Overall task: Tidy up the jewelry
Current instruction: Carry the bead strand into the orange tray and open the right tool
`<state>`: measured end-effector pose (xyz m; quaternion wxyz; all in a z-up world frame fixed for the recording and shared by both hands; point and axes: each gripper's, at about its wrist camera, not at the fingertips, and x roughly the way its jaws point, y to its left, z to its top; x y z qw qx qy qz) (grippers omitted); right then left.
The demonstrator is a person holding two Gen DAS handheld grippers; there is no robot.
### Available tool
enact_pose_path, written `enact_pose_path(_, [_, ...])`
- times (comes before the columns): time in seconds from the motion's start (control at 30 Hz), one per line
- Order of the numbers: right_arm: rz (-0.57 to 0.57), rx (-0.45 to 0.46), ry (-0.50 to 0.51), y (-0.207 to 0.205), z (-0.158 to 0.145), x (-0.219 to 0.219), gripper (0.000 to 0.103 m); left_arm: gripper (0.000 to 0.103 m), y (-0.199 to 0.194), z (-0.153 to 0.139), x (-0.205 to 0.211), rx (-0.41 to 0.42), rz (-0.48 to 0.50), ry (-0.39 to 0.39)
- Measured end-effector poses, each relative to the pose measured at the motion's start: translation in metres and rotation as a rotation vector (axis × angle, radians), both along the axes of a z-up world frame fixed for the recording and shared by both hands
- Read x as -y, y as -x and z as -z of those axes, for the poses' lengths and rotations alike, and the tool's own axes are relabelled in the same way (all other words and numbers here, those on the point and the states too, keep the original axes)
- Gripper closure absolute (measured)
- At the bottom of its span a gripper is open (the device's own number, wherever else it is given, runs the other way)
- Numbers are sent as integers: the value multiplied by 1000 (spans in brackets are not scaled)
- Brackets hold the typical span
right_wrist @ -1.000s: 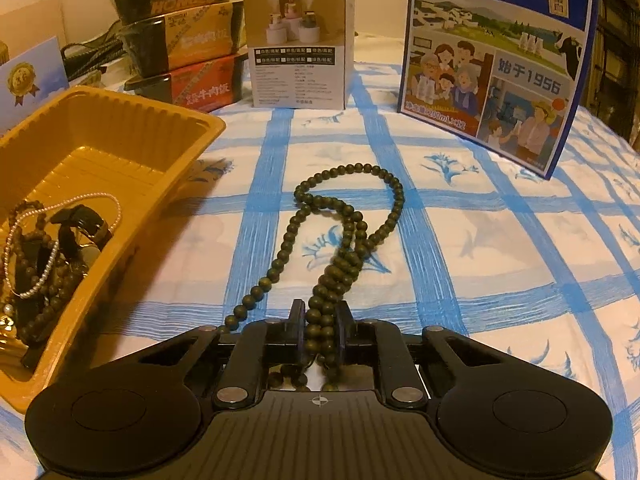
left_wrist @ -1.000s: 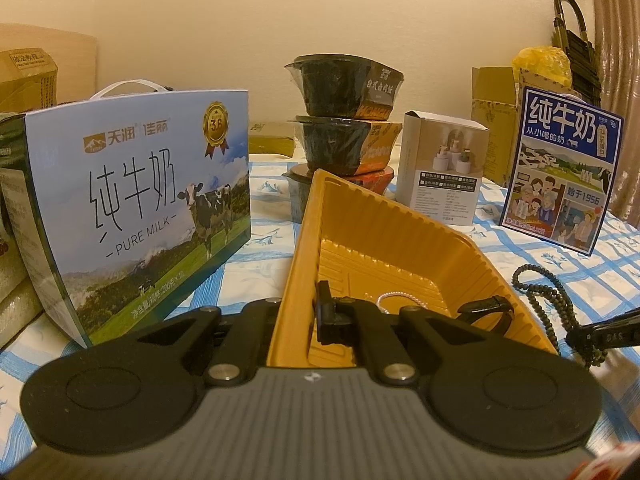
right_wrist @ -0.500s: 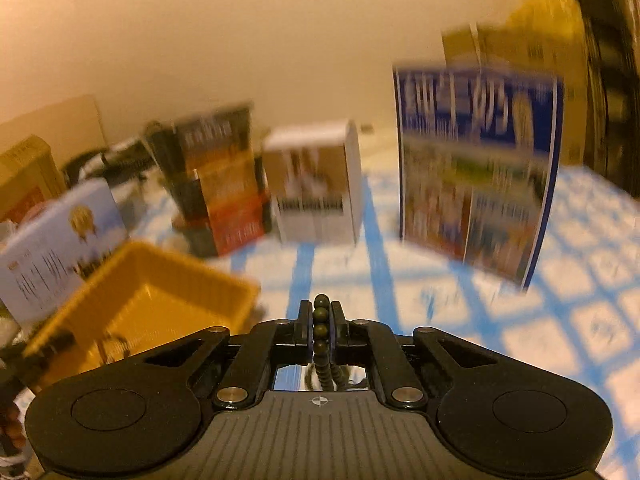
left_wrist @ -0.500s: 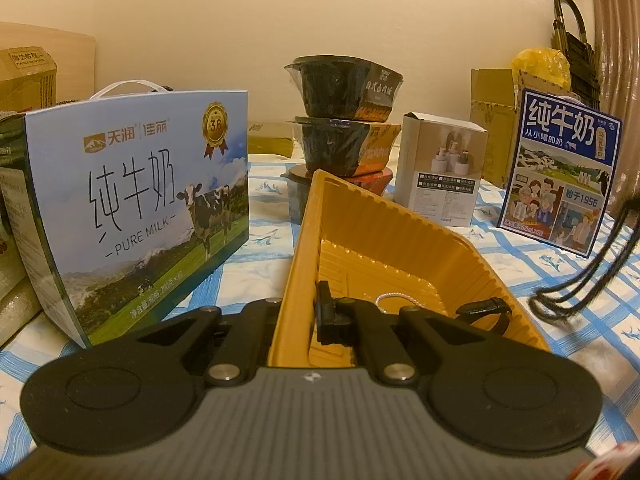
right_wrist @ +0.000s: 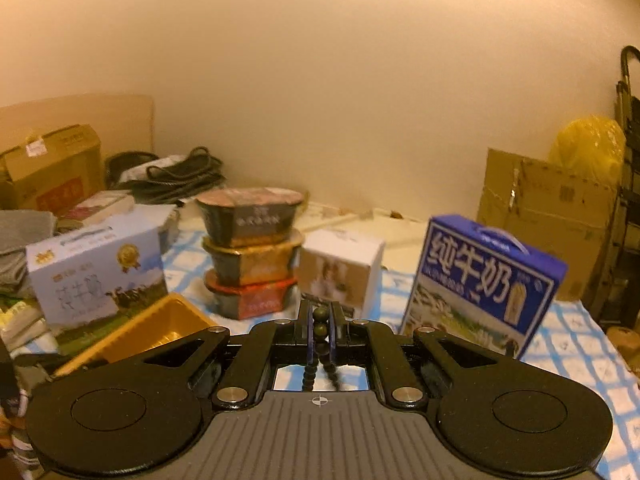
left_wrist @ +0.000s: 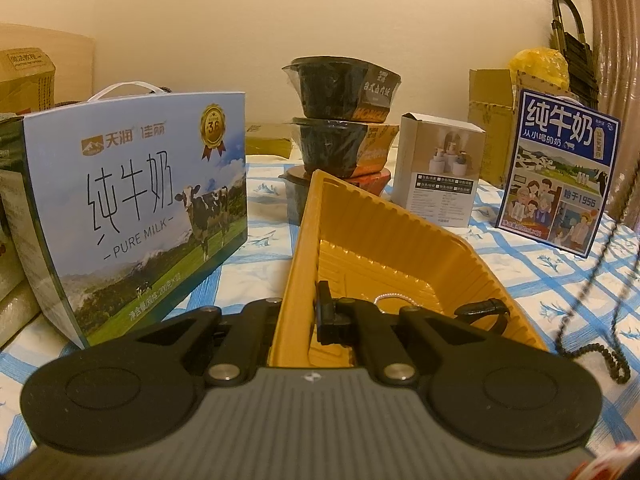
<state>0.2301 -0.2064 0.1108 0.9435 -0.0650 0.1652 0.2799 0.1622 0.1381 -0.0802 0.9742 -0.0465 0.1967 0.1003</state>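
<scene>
A: Right tongs (right_wrist: 321,330) clamped on bead necklace (right_wrist: 321,324), lifted clear of table (left_wrist: 560,280).

B: Left tongs (left_wrist: 310,312) pinching near wall of yellow tray (left_wrist: 384,216). Pearl chain (left_wrist: 394,298) already inside; necklace, dangling at three o'clock, left to drop in.

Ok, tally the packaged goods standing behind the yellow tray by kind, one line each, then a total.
Printed cardboard milk cartons with handles: 2
Stacked dark plastic instant-meal bowls: 3
Small white cardboard product box: 1
Total: 6
</scene>
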Motion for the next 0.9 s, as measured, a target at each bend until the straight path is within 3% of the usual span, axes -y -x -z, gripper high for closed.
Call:
enact_pose_path(0.63, [-92, 138, 11, 8, -112, -15, 96, 99, 0, 0, 1, 8, 6, 3])
enact_pose_path(0.9, [-160, 252, -68, 4, -152, -55, 96, 99, 0, -2, 1, 13, 6, 10])
